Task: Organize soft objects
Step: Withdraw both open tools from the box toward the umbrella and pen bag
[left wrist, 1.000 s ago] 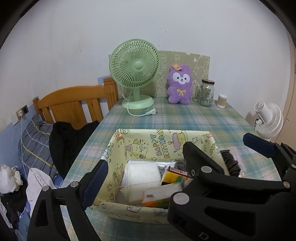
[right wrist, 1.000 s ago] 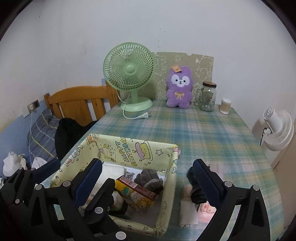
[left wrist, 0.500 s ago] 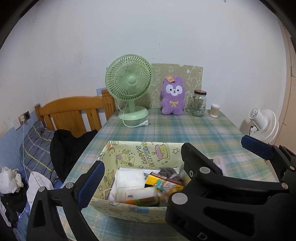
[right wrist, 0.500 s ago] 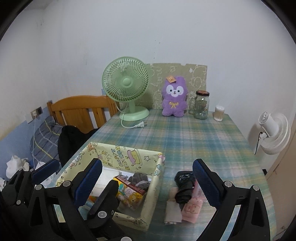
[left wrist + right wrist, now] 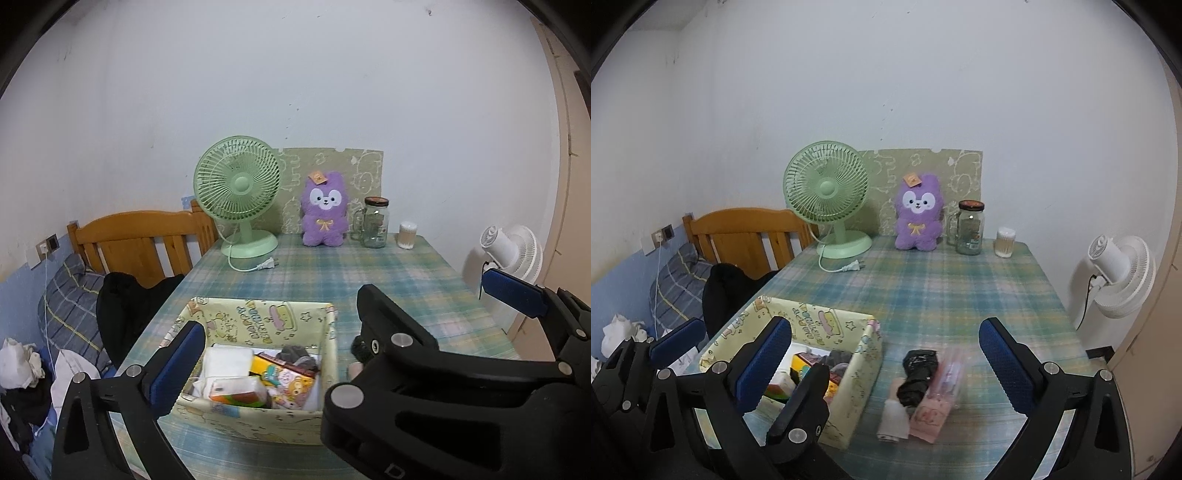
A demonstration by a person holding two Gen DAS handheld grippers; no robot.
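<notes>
The worktop (image 5: pixel 960 295), covered in a blue-green plaid cloth, stood against a pale wall with a wooden bed (image 5: pixel 746 236) at its left side. At its far edge stood a green desk fan (image 5: pixel 827 199), a purple plush toy (image 5: pixel 918 218), a glass jar (image 5: pixel 969 229) and a small container of cotton swabs (image 5: pixel 1004 242); a white fan (image 5: pixel 1119 273) stood beyond the right edge. Near the front sat a yellow cartoon-print storage box (image 5: pixel 258 317) holding white tissue packs, a colourful carton and a grey soft item. Just right of the box, on the cloth, lay a small pile of soft objects (image 5: pixel 923 391): a black bundle on pink and white folded pieces. The left gripper (image 5: pixel 343 332) had just been opening, its jaws spread wide with nothing pinched, above the box. The right gripper (image 5: pixel 882 363) had its jaws spread too, empty, above the pile.
</notes>
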